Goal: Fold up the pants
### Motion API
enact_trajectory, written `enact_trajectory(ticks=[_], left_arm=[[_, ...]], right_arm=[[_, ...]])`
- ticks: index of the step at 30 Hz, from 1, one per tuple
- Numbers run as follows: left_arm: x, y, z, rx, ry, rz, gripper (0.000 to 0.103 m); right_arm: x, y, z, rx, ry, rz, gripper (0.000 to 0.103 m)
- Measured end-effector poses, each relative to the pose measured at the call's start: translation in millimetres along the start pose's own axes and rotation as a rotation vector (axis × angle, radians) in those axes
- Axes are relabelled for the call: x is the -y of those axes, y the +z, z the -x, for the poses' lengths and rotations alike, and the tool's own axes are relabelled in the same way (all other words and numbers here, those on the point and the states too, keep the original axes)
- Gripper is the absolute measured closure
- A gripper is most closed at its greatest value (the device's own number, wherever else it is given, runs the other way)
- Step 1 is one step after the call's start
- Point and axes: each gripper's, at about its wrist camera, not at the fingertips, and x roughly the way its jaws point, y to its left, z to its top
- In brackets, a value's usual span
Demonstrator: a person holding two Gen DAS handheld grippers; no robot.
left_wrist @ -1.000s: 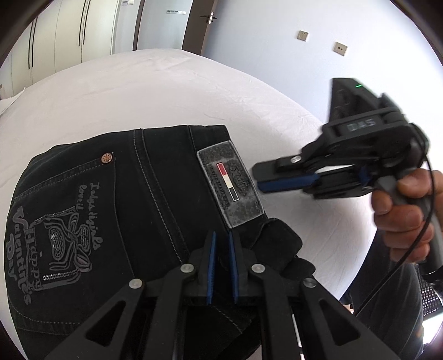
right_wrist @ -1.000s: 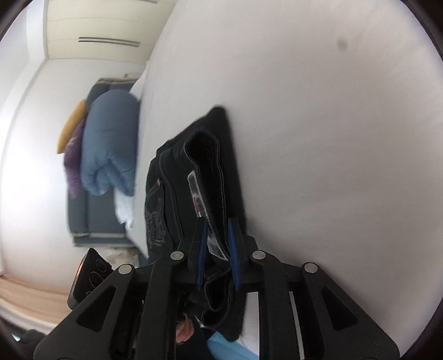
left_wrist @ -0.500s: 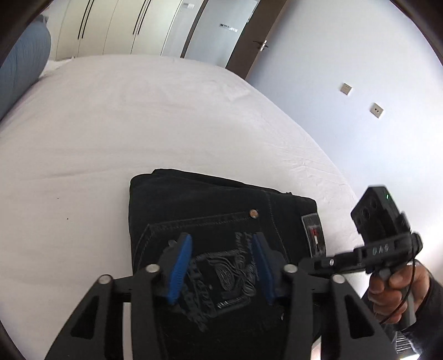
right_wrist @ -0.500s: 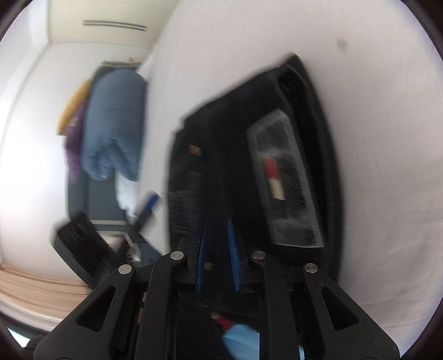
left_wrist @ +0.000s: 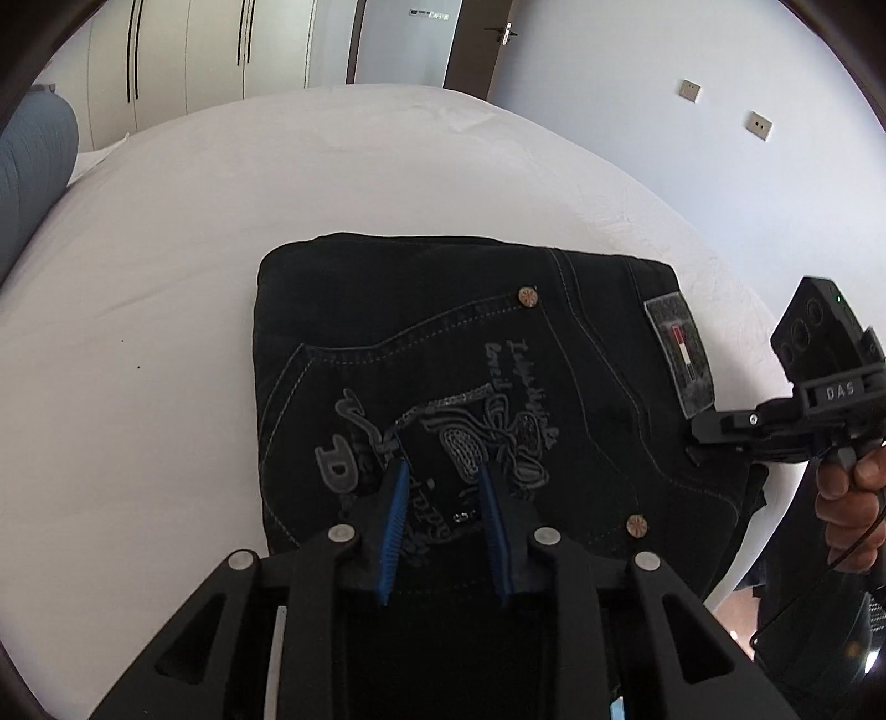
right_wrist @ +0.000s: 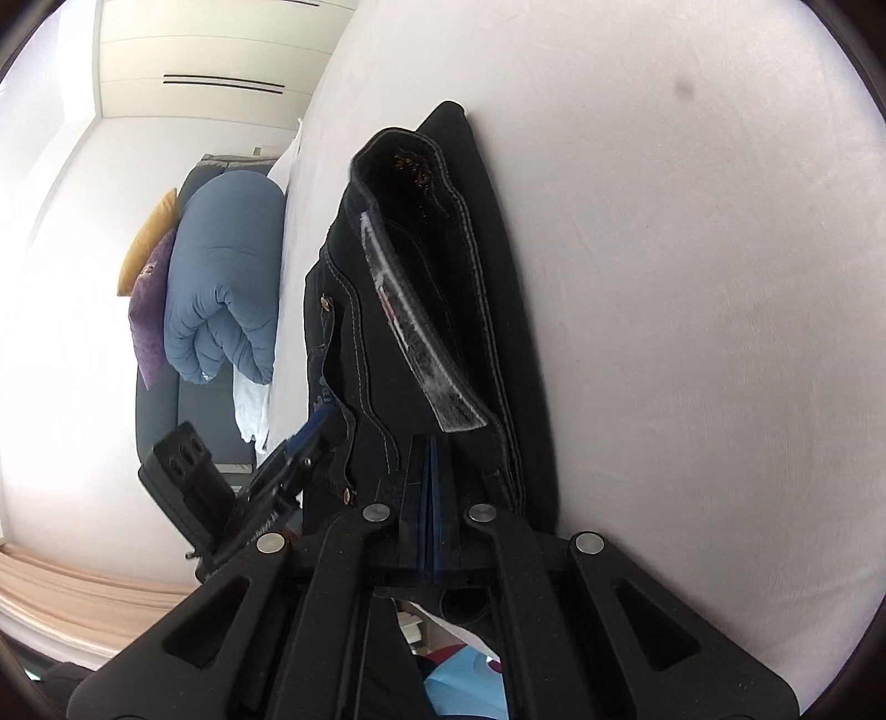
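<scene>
Black jeans (left_wrist: 454, 387) lie folded into a square on the white bed (left_wrist: 277, 194), back pocket embroidery and grey waist patch (left_wrist: 684, 354) facing up. My left gripper (left_wrist: 443, 498) is open just above the pocket near the front edge, holding nothing. My right gripper (right_wrist: 429, 459) is shut, its pads pressed together at the waistband edge of the jeans (right_wrist: 421, 310); whether denim is pinched between them is hidden. The right gripper also shows in the left wrist view (left_wrist: 720, 429) at the waistband's right edge. The left gripper shows in the right wrist view (right_wrist: 299, 448) beside the jeans.
A rolled blue duvet (right_wrist: 221, 282) with purple and yellow cushions (right_wrist: 147, 299) sits on a dark sofa beyond the bed. Wardrobe doors (left_wrist: 183, 66) and a room door (left_wrist: 476, 44) stand at the far side. The bed edge runs right of the jeans (left_wrist: 742, 310).
My left gripper opened, let go of the denim and pulled back above the pocket. My right gripper closed fully at the waistband edge. The jeans now lie flat.
</scene>
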Motion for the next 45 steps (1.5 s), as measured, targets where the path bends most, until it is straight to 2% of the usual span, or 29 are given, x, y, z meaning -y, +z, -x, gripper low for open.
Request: enact_trajectory(ticks=[3, 9, 13, 14, 16, 17, 18, 19, 20, 21, 22, 23, 24, 25, 27, 30, 32, 37, 38, 39, 40, 44, 45], left_arm=[[2.6, -6.0, 3.5, 0.005, 0.028, -0.024, 0.075], [10.5, -5.8, -1.6, 0.008, 0.034, -0.038, 0.075], [6.7, -9.6, 2.3, 0.014, 0.025, -0.026, 0.075], [7.7, -10.4, 2.9, 0.015, 0.026, -0.025, 0.075], [8.2, -11.4, 4.3, 0.016, 0.027, -0.025, 0.075], [8.5, -10.8, 4.9, 0.016, 0.027, -0.025, 0.075], [8.6, -10.0, 6.2, 0.014, 0.027, -0.024, 0.075], [8.1, -9.1, 9.7, 0.009, 0.027, -0.02, 0.074], [8.2, -7.6, 13.8, 0.005, 0.027, -0.016, 0.072], [8.4, -6.1, 21.3, 0.014, 0.026, -0.012, 0.062], [8.4, -5.1, 29.3, 0.032, 0.027, -0.007, 0.045], [6.9, -4.5, 39.9, 0.058, 0.035, 0.0, 0.034], [3.5, -3.7, 49.6, 0.086, 0.044, 0.011, 0.017], [-0.7, -2.8, 56.7, 0.105, 0.049, 0.025, 0.009], [-17.3, 1.7, 62.5, 0.111, 0.044, 0.074, 0.008], [-45.3, 7.4, 48.5, 0.05, 0.043, 0.151, 0.008], [-59.9, 10.4, 35.9, 0.006, -0.004, 0.199, 0.008], [-72.5, 19.7, 6.0, -0.079, -0.104, 0.259, 0.01], [-71.0, 22.1, 0.3, -0.098, -0.117, 0.258, 0.012], [-68.6, 23.9, -5.8, -0.119, -0.135, 0.252, 0.017], [-66.4, 25.4, -11.6, -0.139, -0.148, 0.248, 0.023], [-56.5, 29.3, -23.5, -0.177, -0.132, 0.22, 0.027], [-53.8, 30.4, -24.8, -0.182, -0.129, 0.217, 0.035]], right_arm=[[-5.1, -12.7, 9.4, 0.014, 0.002, 0.014, 0.103], [6.6, -31.7, 13.0, 0.038, 0.069, -0.032, 0.103], [3.0, -45.2, 31.3, 0.063, 0.034, -0.002, 0.103], [1.9, -46.4, 38.5, 0.077, 0.023, 0.007, 0.099], [-1.8, -45.1, 56.8, 0.119, -0.066, 0.038, 0.082], [-5.0, -44.4, 61.6, 0.132, -0.102, 0.048, 0.053], [-8.1, -43.1, 66.2, 0.148, -0.1, 0.052, 0.038], [-10.2, -40.4, 72.0, 0.164, -0.085, 0.057, 0.036], [-14.4, -35.8, 75.4, 0.174, -0.09, 0.067, 0.035], [-16.6, -31.4, 77.3, 0.178, -0.099, 0.078, 0.035], [-22.5, -25.2, 76.6, 0.178, -0.096, 0.094, 0.035], [-23.9, -18.9, 75.7, 0.171, -0.088, 0.101, 0.035], [-26.6, -11.1, 71.5, 0.156, -0.09, 0.109, 0.035], [-27.2, -3.1, 66.5, 0.139, -0.106, 0.113, 0.035], [-26.1, 14.3, 56.0, 0.11, -0.109, 0.1, 0.035], [-18.0, 36.6, 40.1, 0.081, -0.12, 0.058, 0.035], [-17.5, 44.6, 33.1, 0.071, -0.108, 0.056, 0.035], [-24.6, 52.7, 16.8, 0.028, -0.159, 0.075, 0.036], [-24.3, 54.7, 13.6, 0.025, -0.144, 0.062, 0.039], [-23.1, 56.3, 11.7, 0.017, -0.125, 0.045, 0.047], [-22.6, 56.9, 7.4, 0.002, -0.13, 0.033, 0.049], [-32.6, 52.3, -7.5, -0.021, -0.206, 0.086, 0.053], [-32.5, 52.9, -8.7, -0.021, -0.205, 0.078, 0.057]])
